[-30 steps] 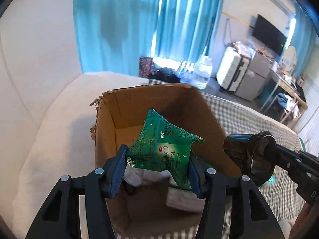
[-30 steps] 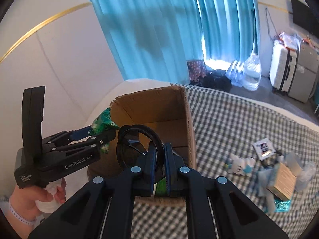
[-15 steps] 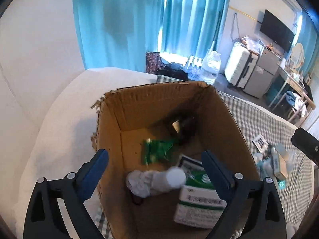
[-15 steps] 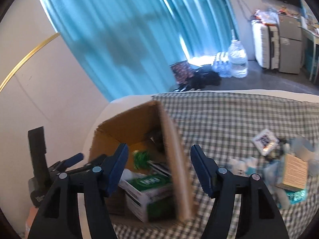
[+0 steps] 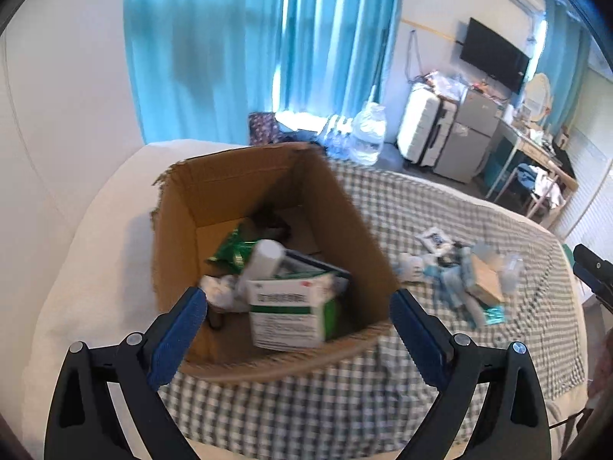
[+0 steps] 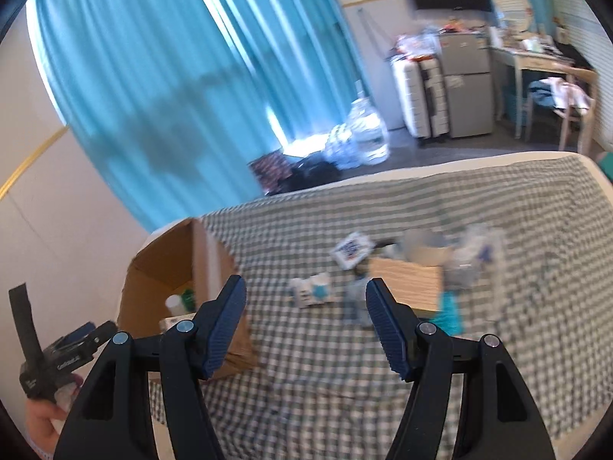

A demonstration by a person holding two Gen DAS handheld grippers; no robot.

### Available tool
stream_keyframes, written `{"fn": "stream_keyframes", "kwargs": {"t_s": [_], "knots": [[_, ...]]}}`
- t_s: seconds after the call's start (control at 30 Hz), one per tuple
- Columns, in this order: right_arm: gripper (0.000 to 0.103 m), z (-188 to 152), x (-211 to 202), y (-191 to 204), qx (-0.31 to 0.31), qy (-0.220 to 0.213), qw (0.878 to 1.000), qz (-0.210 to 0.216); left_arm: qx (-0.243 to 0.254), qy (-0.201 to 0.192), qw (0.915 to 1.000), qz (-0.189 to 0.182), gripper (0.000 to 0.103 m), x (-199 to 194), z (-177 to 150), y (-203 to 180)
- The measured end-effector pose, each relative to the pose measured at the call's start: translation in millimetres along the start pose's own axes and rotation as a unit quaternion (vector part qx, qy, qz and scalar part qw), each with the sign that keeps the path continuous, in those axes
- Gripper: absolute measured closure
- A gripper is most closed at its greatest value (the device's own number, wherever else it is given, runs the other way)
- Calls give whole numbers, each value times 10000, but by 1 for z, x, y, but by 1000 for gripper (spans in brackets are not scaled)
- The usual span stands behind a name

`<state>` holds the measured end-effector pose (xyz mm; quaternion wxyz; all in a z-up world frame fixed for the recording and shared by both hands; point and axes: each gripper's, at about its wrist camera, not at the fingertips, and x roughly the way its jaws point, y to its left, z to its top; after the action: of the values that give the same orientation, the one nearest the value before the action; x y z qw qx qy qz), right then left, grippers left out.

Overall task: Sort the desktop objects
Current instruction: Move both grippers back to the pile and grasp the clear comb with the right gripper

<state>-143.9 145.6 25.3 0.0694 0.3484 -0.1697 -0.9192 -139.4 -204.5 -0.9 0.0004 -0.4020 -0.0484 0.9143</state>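
While both jaws stand apart and empty, left hand-held gripper (image 5: 295, 329) hangs over brown cardboard box (image 5: 356, 237); right hand-held gripper (image 6: 304, 316) faces blurred pile of small packets (image 6: 406, 268) on green checked bedspread (image 6: 498, 199) (bed, no table). Risk: hasty grab pinches two packets, or cloth.

I see blue curtains (image 5: 237, 46) across the upper left of my left view, a big water bottle (image 5: 368, 134) on the floor at centre, a white suitcase (image 5: 419, 130) just right of it, and a dark television (image 5: 494, 59) upper right.
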Motion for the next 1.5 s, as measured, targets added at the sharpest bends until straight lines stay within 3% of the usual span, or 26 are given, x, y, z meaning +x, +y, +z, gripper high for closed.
{"fn": "stream_keyframes", "kwargs": {"t_s": [0.2,0.33,0.47,0.63,0.83,1.03,1.17,1.33,1.5], "knots": [[36,5,-58,-36,-12,-406,9991,-147,-80,-108,9995,-295,0,-24,-7,-58],[27,-5,-75,-54,-213,-521,9981,-234,-83,-74,9987,-488,0,-25,-19,-99],[23,-20,-75,-71,-595,-415,9963,-468,-133,-37,9995,-268,0,-14,-36,-130],[22,-37,-52,-94,-730,-196,9938,-817,-116,19,9999,-121,0,6,-55,-164],[22,-60,-17,-130,-394,106,9952,-888,435,202,9988,32,0,42,-68,-201],[22,-63,13,-180,125,380,9946,-958,793,506,9949,-369,0,96,-73,-242],[22,-57,29,-204,296,433,9925,-1100,581,778,9939,-526,0,139,-63,-257],[22,-46,63,-229,520,571,9911,-1088,-60,1133,9903,-805,0,188,-47,-255],[22,-37,104,-241,426,776,9886,-1217,-34,1050,9912,-809,0,219,-34,-268]]}}
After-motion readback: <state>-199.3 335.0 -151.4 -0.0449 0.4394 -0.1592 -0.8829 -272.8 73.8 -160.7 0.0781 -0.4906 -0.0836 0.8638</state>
